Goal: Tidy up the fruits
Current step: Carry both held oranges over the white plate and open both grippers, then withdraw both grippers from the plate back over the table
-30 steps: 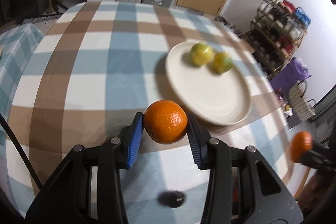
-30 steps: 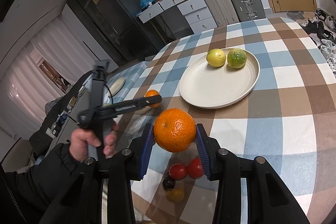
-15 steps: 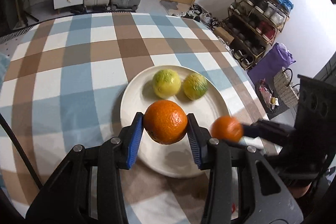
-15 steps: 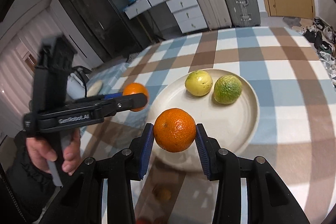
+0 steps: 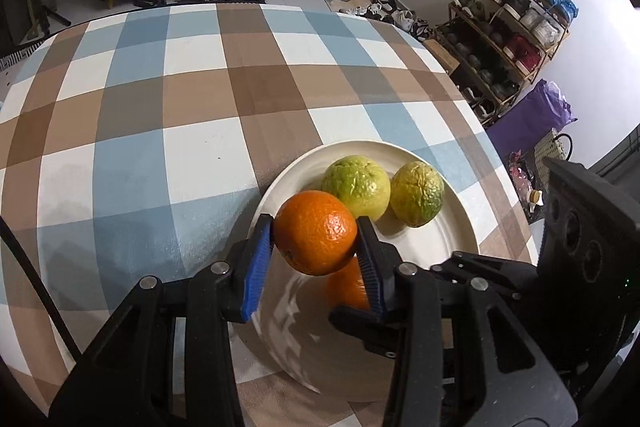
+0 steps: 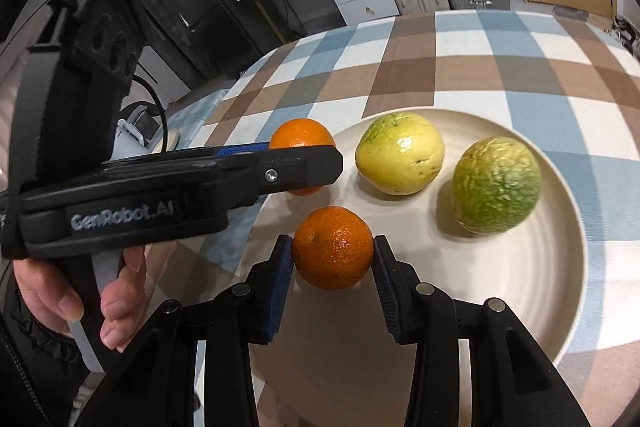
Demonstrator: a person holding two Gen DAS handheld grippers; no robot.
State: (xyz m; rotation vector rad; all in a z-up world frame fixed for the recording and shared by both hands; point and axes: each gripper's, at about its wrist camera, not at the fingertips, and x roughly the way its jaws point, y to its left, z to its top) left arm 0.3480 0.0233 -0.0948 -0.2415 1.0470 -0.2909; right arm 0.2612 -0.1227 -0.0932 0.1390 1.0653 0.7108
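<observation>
Both pinching oranges over the plate (image 6: 560, 307): left gripper (image 5: 316, 239) on one orange (image 5: 315, 231), right gripper (image 6: 333, 251) on another orange (image 6: 333, 247), person's hand (image 6: 80, 299) visible only from the right wrist, shoe rack (image 5: 512, 27) only from the left.

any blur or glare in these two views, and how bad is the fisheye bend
Left wrist view: the plate's near part smears with motion blur and streaky glare, the held orange stays sharp, and the checked tablecloth bulges. Right wrist view: mostly crisp, soft shadows under the green fruits, and the room curves at the edges.
</observation>
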